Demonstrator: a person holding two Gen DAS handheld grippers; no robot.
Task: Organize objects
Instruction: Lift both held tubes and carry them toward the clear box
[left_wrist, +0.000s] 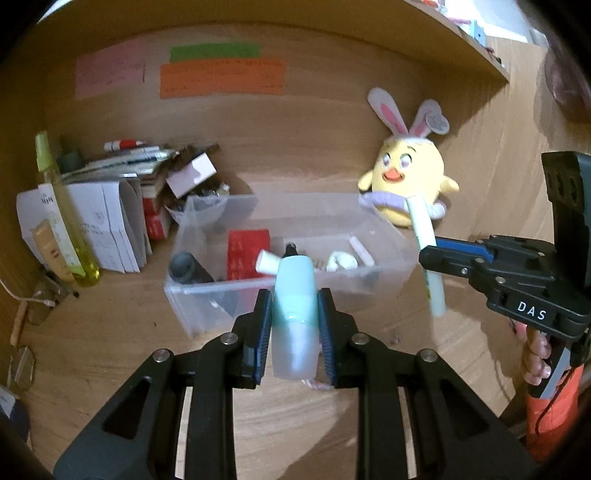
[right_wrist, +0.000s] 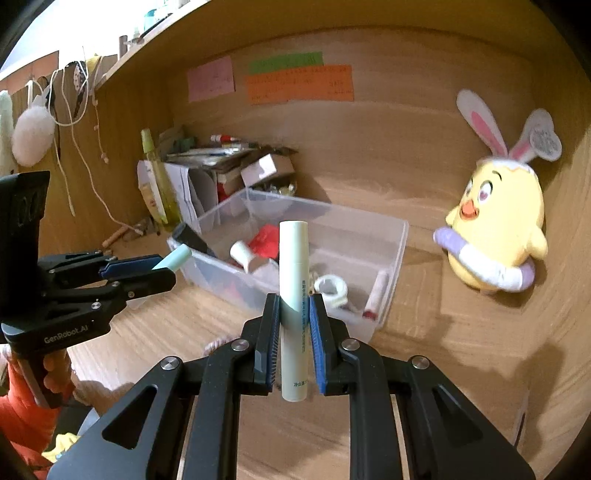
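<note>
the clear plastic storage bin (left_wrist: 388, 236) sits on the wooden counter (left_wrist: 110, 343), both held items above its near side. left tongs (left_wrist: 293, 317) clamp a stubby mint-green bottle (left_wrist: 293, 291); right tongs (right_wrist: 293, 325) pinch a slim pale-green tube (right_wrist: 291, 280) upright. best to carry each over the bin's open space, lower, then release one at a time.

Clear bin (left_wrist: 207, 314) directly ahead of left gripper (left_wrist: 294, 314), top open, floor cluttered. Bare desk (left_wrist: 295, 424) below both grippers. Right gripper (right_wrist: 293, 314) beside it: plush chick (right_wrist: 498, 229) ahead-right. Boxes (left_wrist: 110, 229), yellow bottle (left_wrist: 62, 214) far left.
</note>
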